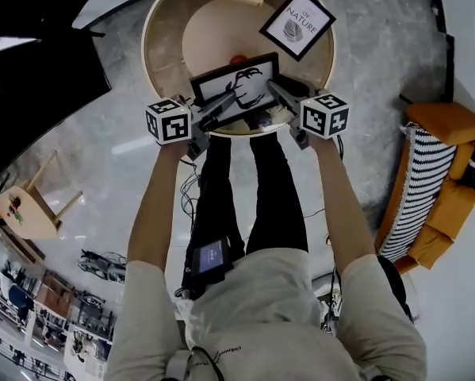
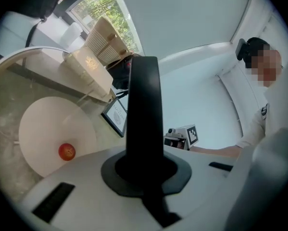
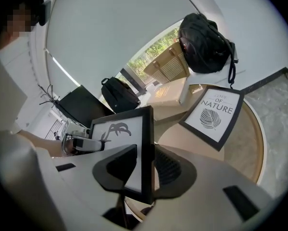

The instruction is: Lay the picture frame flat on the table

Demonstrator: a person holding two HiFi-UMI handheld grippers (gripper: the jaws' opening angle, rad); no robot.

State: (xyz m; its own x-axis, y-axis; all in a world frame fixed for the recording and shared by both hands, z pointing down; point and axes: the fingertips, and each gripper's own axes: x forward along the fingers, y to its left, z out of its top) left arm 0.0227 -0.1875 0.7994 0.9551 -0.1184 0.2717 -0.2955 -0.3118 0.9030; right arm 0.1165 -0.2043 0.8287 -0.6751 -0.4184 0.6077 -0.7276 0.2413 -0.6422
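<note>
The floor [image 1: 126,157] behind and beside your tools is grey, marbled and glossy, with pale light reflecting off it. Well to the right of your right tool [image 1: 275,88] stands an orange sofa [image 1: 447,165] with a black-and-white striped cushion [image 1: 423,185]. Well to the left of your left tool [image 1: 227,100], back toward you, sits a small round wooden side table [image 1: 27,209]. Ahead of both tools, past the round wood-rimmed desk [image 1: 151,22], a window [image 2: 98,6] shows green foliage in daylight. It is set among plain white walls [image 2: 192,18].
</note>
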